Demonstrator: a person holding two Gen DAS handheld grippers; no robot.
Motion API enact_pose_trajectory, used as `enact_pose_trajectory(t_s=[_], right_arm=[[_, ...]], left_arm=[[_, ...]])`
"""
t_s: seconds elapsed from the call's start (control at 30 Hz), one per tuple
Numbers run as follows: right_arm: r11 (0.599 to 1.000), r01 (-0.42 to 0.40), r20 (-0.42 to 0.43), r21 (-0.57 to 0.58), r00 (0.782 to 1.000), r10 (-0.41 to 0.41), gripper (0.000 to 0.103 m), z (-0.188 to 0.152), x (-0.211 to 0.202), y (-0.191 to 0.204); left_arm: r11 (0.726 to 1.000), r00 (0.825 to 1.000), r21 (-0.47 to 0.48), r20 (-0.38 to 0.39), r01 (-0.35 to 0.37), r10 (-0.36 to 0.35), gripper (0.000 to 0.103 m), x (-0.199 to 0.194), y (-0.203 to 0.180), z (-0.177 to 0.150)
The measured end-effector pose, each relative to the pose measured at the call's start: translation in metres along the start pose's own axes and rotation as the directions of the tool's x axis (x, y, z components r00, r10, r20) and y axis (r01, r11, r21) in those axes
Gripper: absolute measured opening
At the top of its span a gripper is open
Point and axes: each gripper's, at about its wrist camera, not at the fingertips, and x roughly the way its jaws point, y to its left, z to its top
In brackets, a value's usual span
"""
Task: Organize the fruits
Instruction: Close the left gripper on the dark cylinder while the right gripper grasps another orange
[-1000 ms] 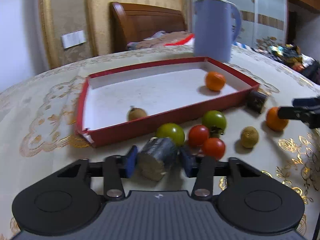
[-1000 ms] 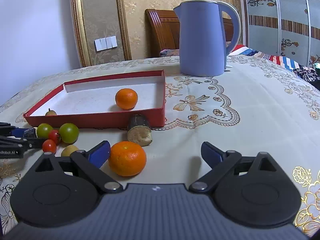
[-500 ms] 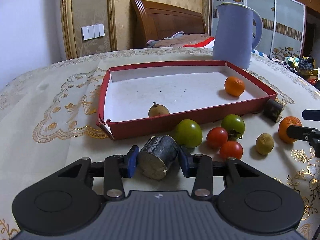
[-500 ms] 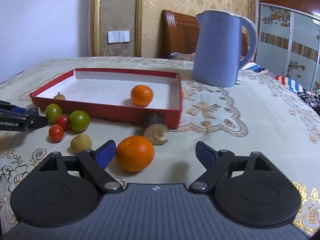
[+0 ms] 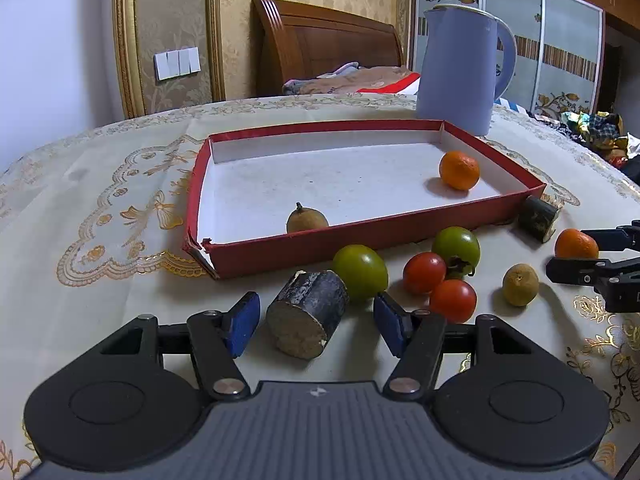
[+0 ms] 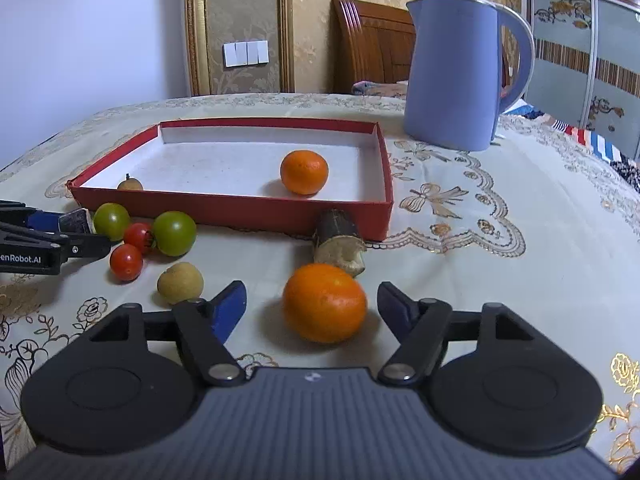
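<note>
A red tray (image 5: 400,227) (image 6: 240,212) holds an orange (image 5: 459,170) (image 6: 304,172) and a small brown fruit (image 5: 307,221) (image 6: 129,184). My left gripper (image 5: 314,322) is open, its pads either side of a dark sugarcane piece (image 5: 308,314) lying on the cloth, not touching it. My right gripper (image 6: 312,308) is open around a second orange (image 6: 325,302) (image 5: 576,243) on the table. Green tomatoes (image 5: 360,272), red tomatoes (image 5: 424,273) and a brown longan (image 5: 520,284) (image 6: 180,282) lie in front of the tray.
A blue kettle (image 5: 460,76) (image 6: 460,76) stands behind the tray. A second sugarcane piece (image 5: 538,218) (image 6: 339,242) lies against the tray's near right corner. The table carries an embroidered cream cloth (image 6: 500,280).
My left gripper has opened and let go of the sugarcane piece, which now lies on the table. My right gripper has moved so the orange sits centred between its fingers.
</note>
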Motion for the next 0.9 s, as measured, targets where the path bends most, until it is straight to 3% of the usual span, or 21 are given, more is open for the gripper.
enact_pose_trajectory(t_s=[0.23, 0.37, 0.43, 0.67, 0.9], right_arm=[[1.000, -0.007, -0.023, 0.007, 1.000, 0.007, 0.053, 0.002, 0.007, 0.001], [1.000, 0.005, -0.017, 0.011, 1.000, -0.005, 0.047, 0.002, 0.006, 0.001], [1.000, 0.003, -0.018, 0.017, 1.000, -0.003, 0.047, 0.002, 0.006, 0.000], [1.000, 0.010, -0.011, 0.026, 1.000, -0.010, 0.042, 0.002, 0.005, -0.002], [0.999, 0.013, 0.001, 0.031, 1.000, -0.013, 0.042, 0.001, 0.004, -0.002]], left_arm=[[1.000, 1.000, 0.002, -0.004, -0.026, 0.026, 0.060, 0.001, -0.005, 0.001], [1.000, 1.000, -0.012, 0.004, -0.018, 0.018, 0.047, -0.001, -0.004, 0.000], [1.000, 1.000, -0.009, 0.006, -0.028, 0.028, 0.041, -0.001, -0.004, 0.000], [0.998, 0.999, -0.025, 0.007, -0.050, 0.050, 0.040, -0.004, -0.006, -0.001], [0.994, 0.999, -0.102, 0.020, -0.048, 0.051, 0.040, -0.009, 0.005, -0.003]])
